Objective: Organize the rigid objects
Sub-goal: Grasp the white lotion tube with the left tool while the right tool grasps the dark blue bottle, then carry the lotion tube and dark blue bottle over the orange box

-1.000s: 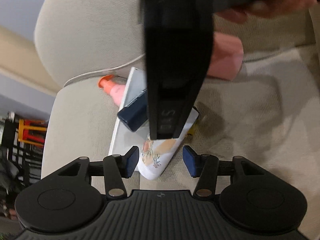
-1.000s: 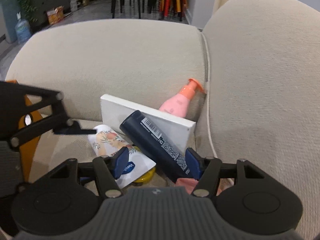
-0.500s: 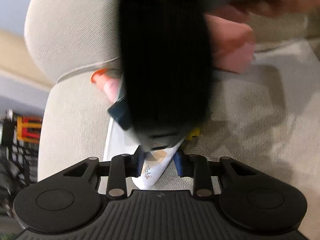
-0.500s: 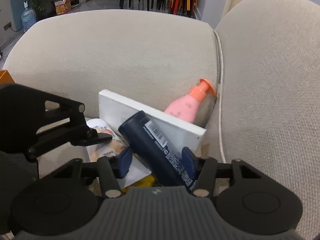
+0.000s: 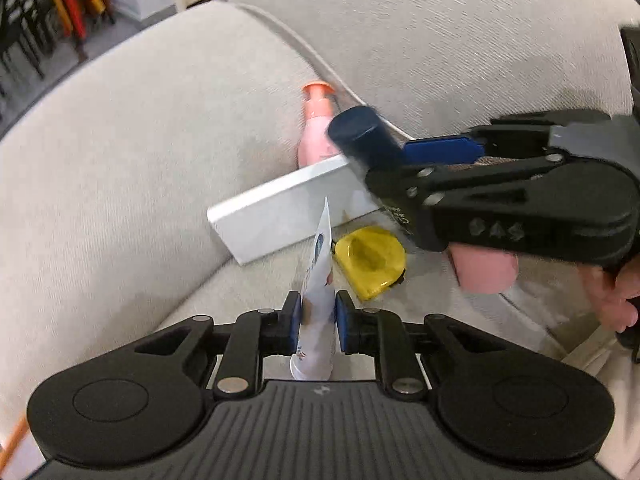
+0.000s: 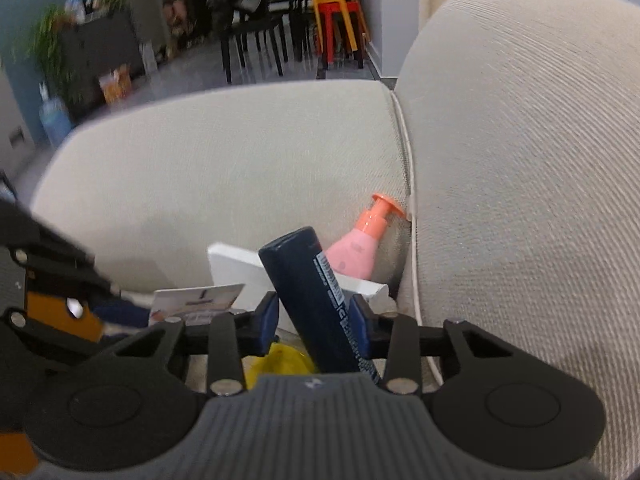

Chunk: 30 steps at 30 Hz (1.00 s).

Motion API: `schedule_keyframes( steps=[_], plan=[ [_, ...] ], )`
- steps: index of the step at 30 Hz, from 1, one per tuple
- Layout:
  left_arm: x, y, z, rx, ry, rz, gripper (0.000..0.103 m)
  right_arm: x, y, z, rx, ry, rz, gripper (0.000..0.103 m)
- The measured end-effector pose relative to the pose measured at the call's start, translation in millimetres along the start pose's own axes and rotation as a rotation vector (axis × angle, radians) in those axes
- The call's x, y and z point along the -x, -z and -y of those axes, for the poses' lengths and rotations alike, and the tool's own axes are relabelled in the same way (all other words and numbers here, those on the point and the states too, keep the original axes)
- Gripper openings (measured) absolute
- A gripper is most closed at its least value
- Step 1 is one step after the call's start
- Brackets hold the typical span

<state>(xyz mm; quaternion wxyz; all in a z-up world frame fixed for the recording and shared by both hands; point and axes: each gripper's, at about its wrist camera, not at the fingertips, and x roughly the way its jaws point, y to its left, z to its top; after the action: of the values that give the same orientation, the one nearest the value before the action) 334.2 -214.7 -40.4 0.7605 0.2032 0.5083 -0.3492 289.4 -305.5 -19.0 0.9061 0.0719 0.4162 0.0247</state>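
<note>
Beige woven upholstery of a sofa (image 5: 120,168) carries all items, which sit in the corner where seat, backrest and armrest meet. The left gripper (image 5: 317,322) has just been closing, and its blue-padded fingers (image 5: 294,320) are now clamped on a white squeeze tube (image 5: 318,280) with a floral print; a blue oval logo shows on the tube but cannot be read. The tube is held edge-on and clear of the seat. The right gripper (image 6: 314,326) has likewise been closing, and its fingers (image 6: 267,322) are clamped on a dark navy bottle (image 6: 310,292) that tilts up and away from the camera. The bottle bears a barcode and white print too blurred to read. The right gripper's housing, in the left wrist view, carries faint embossed characters that are not clear enough to state. A white rectangular box (image 5: 280,220) leans behind both held items. A pink pump bottle (image 6: 358,246) with an orange pump head rests in the corner seam behind the box. A yellow tape-measure-like case (image 5: 370,262) lies on the seat just beside the tube.
</note>
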Motion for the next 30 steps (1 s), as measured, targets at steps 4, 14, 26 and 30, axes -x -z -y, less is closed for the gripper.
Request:
schedule_keyframes(
  steps=[4,14,26,30],
  plan=[
    [-8.9,-2.2,-3.3,0.026,-0.026,0.000,0.020,-4.8,-2.9,10.5,-0.069,-0.024,-0.011,0.037],
    [-26.7,-20.5,6.6,0.089,-0.083,-0.031,0.021,-22.7,-4.0,5.1,-0.060,0.002,-0.014,0.038],
    [-53.9,-21.4,17.6,0.084,-0.140,-0.048,0.021,-25.6,-4.3,-3.6,0.003,0.043,-0.007,0.036],
    [-33.1,-10.3,14.3,0.120,-0.124,0.013,0.021,-21.0,-2.9,-6.9,0.064,0.064,0.016,0.034]
  ],
)
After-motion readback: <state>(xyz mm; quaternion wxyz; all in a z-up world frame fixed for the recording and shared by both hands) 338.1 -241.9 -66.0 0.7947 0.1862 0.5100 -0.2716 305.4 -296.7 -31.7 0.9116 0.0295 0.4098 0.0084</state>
